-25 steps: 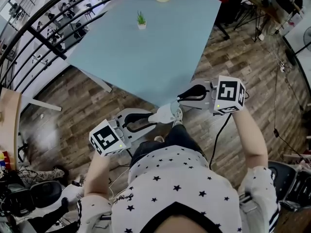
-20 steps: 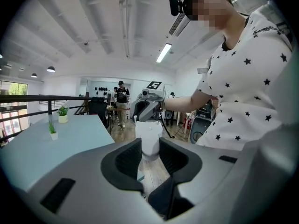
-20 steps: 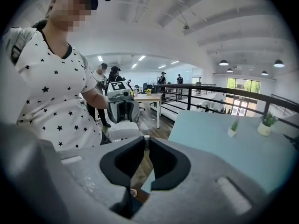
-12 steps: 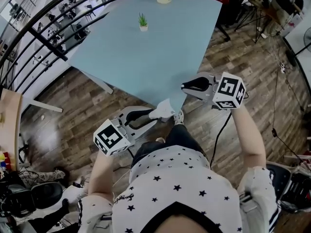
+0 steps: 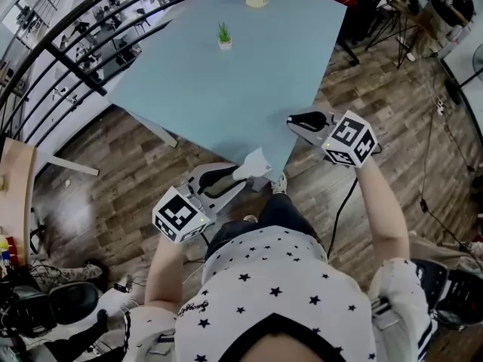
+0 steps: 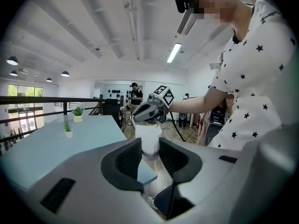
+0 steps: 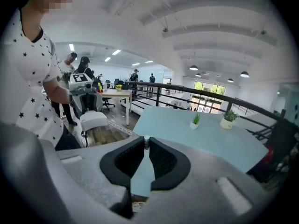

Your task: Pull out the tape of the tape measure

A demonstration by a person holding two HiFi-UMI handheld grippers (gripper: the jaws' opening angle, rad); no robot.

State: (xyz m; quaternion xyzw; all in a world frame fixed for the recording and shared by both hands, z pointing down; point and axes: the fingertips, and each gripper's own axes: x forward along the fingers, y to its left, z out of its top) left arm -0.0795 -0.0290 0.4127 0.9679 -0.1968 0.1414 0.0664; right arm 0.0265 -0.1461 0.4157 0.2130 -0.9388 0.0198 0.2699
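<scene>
Wood-plank floor and a black metal railing surround a large pale-blue rectangular table. Two small green potted plants in white pots stand on its far part.

Head view: a person in a white star-printed shirt holds both grippers in front of the body, near the table's closest corner.

Left gripper: the jaws are clamped on a white box-shaped tape measure. It sits between the dark ribbed pads and juts past the fingertips. The tape measure is held in the air over the table's near corner, clear of the tabletop.

Right gripper: the jaws are almost together, nipping a small grey tab at their very tips. This gripper hangs over the table's near right edge, apart from the tape measure. Whether the tab is the tape's end, and whether a strip runs between the two grippers, cannot be told.

Left gripper view: the right gripper appears just above and beyond the tape measure, its white marker cube uppermost.
</scene>
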